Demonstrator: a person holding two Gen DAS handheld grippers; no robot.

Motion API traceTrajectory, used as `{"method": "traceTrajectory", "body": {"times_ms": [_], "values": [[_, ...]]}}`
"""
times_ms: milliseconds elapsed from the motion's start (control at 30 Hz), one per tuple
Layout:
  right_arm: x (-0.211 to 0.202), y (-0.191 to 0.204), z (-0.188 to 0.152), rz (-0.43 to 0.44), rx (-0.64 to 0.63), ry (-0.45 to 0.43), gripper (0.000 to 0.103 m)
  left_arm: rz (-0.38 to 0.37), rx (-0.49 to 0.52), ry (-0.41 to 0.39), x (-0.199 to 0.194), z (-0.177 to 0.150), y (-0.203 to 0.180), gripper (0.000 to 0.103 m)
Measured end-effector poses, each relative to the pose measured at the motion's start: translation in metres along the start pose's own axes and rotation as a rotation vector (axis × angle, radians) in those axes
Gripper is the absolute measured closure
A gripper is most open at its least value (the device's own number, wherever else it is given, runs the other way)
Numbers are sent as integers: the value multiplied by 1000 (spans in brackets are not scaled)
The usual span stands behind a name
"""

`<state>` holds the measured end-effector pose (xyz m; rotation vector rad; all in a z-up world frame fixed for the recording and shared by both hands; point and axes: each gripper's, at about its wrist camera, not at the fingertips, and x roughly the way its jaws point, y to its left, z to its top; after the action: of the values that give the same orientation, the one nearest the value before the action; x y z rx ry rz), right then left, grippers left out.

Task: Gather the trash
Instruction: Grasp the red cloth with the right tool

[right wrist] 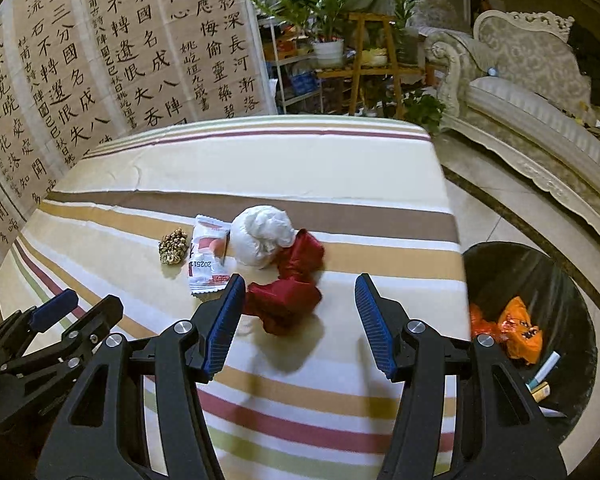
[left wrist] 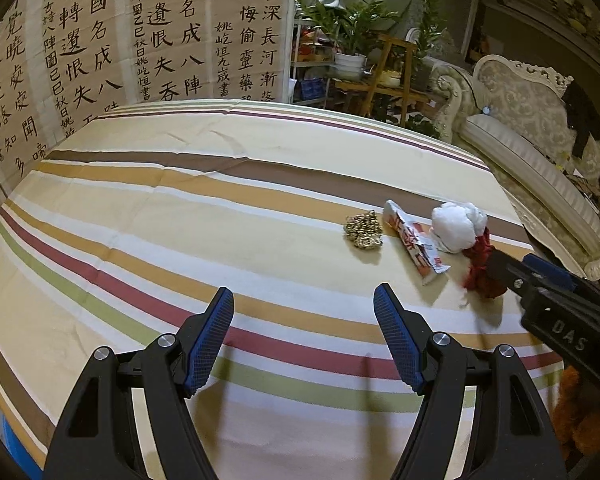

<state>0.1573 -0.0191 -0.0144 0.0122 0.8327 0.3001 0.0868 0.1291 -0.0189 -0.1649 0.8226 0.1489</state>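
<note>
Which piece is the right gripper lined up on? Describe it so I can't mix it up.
On the striped tablecloth, four scraps sit in a row near the edge by the trash bin. Yours is the crumpled red wrapper, nearest the open right gripper, touching the white wad. It is the only dark red piece.

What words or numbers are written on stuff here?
"DAS": on the right tongs, seen from the left camera.
"20251", cut off: on the white and red snack wrapper.
Red print on the wrapper's edge: too blurred.
Wall scrolls: large Chinese calligraphy, e.g. "三分國名成八陣圖"; small columns unreadable.
</note>
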Motion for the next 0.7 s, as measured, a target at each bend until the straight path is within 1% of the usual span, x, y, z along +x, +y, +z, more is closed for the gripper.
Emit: {"method": "traceTrajectory", "body": {"times_ms": [200,300,333,400,467,700], "values": [[10,2,0,-10,-7,25,49,-15,0,6,2,2,-5,33],[11,-1,1,-9,-6,29,60,-27,9,7,3,2,-10,33],[12,-1,1,-8,-7,32,66,-30,11,8,3,3,-12,33],[13,-3,0,-5,-9,39,68,-36,14,11,4,3,-16,33],[12,-5,-1,-6,-12,41,72,-39,16,13,6,4,-17,33],[4,-17,-3,-28,-17,30,74,-46,35,19,9,6,-26,33]]}}
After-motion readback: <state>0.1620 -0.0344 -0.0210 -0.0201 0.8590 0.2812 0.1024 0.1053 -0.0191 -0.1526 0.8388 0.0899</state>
